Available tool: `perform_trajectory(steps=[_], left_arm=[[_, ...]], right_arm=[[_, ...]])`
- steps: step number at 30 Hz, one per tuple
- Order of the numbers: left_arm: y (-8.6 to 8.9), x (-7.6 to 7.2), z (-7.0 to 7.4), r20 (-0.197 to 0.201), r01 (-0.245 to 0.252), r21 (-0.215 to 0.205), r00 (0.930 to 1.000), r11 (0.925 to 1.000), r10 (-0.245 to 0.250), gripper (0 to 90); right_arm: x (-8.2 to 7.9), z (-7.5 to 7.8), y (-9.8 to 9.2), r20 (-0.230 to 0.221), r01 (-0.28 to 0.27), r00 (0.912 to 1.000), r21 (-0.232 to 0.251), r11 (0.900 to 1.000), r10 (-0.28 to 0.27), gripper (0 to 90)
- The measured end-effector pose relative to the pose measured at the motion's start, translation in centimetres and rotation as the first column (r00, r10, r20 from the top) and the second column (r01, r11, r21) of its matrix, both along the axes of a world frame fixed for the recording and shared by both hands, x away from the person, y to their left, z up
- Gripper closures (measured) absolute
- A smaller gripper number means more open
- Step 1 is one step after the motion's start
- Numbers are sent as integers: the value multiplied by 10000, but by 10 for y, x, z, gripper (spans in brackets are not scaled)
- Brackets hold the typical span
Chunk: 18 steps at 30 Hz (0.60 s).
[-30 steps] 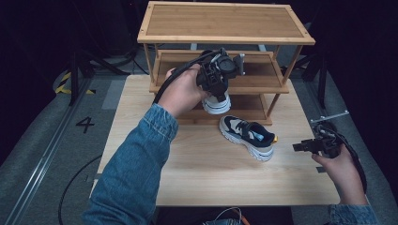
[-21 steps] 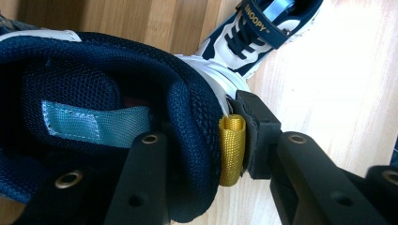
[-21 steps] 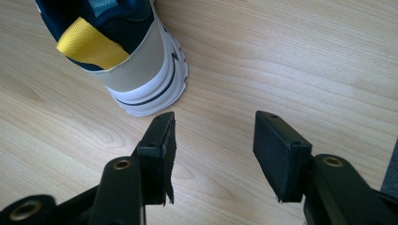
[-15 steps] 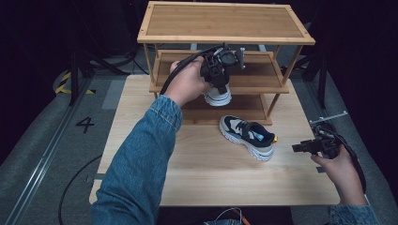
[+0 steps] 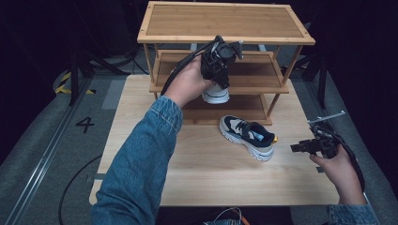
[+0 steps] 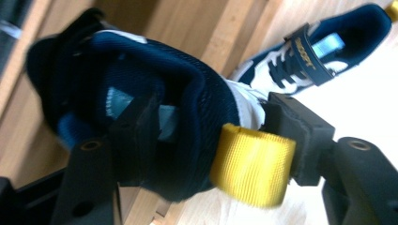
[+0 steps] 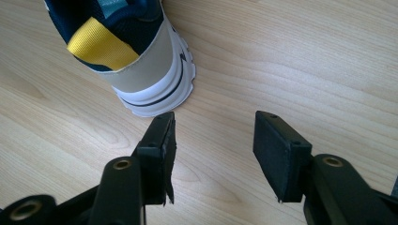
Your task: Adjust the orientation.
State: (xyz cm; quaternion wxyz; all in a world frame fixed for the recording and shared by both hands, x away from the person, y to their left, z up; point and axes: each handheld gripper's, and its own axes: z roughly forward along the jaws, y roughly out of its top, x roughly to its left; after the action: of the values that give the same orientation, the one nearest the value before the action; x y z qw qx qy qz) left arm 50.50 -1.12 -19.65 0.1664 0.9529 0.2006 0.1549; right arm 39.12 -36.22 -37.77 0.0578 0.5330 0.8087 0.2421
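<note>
My left gripper is shut on the heel collar of a navy and white sneaker, which hangs toe-down in front of the wooden shoe rack's middle shelf. In the left gripper view the held sneaker is pinched beside its yellow heel tab. The second sneaker lies on the table in front of the rack. My right gripper is open, low over the table just right of that sneaker's heel, touching nothing.
The rack's lower shelf sits behind the lying sneaker. The table's right edge is close to my right hand. Grey floor with a tape mark "4" lies left of the table.
My left gripper has carried the held sneaker up and to the right, closer to the rack's middle shelf. My right gripper and the lying sneaker have stayed put.
</note>
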Motion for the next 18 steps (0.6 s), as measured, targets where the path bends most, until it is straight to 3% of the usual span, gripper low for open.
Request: perform_trajectory(steps=[4, 6, 8, 10, 18], left_arm=[[9, -10, 7, -50, -405, -454, 9992, 9981, 404, 381], [14, -16, 12, -174, -898, -821, 9959, 9926, 887, 402], [16, -19, 14, -61, -928, -852, 9957, 9920, 927, 391], [27, -33, 19, 57, -1142, -1310, 9932, 9848, 1159, 396], [43, -63, 16, 355, -1564, -1989, 9854, 9675, 1666, 419]], right_arm=[[3, 0, 2, 18, -52, 10000, 5, 10000, 51, 497], [5, -1, 4, -25, -102, 9999, 9, 9999, 102, 497], [6, -2, 5, -26, -130, 9999, -26, 9999, 130, 497], [10, -3, 10, -41, -257, 9997, -38, 9997, 257, 497], [17, -3, 21, -26, -553, 9985, -54, 9985, 553, 497]])
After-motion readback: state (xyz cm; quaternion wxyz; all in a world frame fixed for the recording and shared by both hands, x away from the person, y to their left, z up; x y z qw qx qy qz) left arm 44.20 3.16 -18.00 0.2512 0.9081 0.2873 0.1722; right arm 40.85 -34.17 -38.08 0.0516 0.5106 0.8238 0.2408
